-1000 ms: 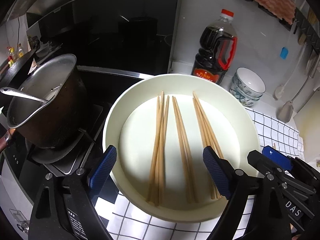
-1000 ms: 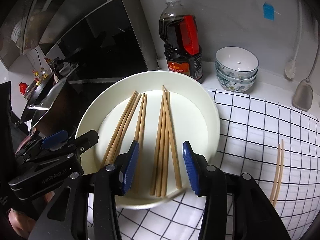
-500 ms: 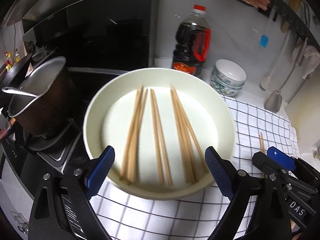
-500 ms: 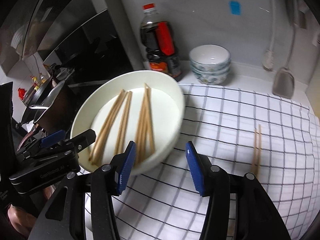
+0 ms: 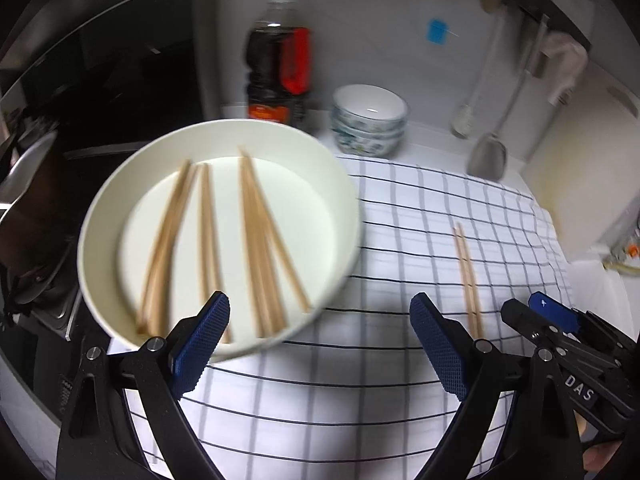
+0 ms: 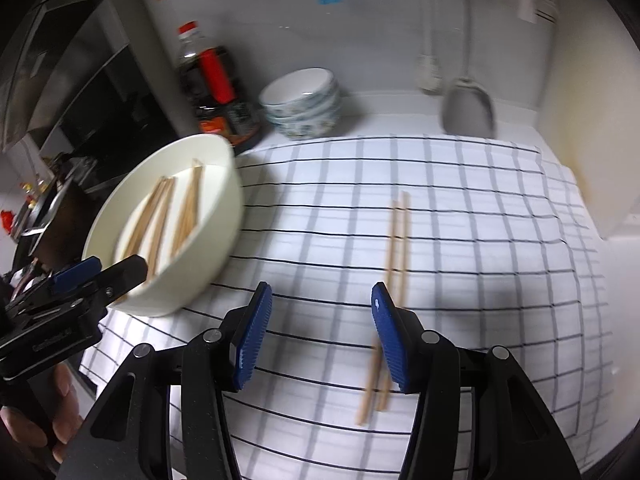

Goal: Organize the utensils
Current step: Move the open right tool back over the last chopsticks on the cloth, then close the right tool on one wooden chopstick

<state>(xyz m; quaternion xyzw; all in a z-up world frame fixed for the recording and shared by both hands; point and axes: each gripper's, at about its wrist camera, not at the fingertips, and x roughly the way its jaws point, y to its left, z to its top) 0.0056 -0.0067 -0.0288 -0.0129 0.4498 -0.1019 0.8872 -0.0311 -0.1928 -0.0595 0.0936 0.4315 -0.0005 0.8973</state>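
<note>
A wide, shallow cream-white bowl (image 5: 340,184) sits at the left edge of a white cloth with a dark grid pattern (image 5: 420,216), holding several light wooden chopsticks (image 5: 256,240) fanned lengthwise. The left gripper (image 5: 320,344), with blue ribbed pads on black arms, hangs spread wide above the cloth, empty. A lone wooden chopstick pair (image 5: 466,276) lies to the right. Behind stand a dark sauce bottle with a red cap (image 5: 280,60) and stacked patterned bowls (image 5: 368,120).
</note>
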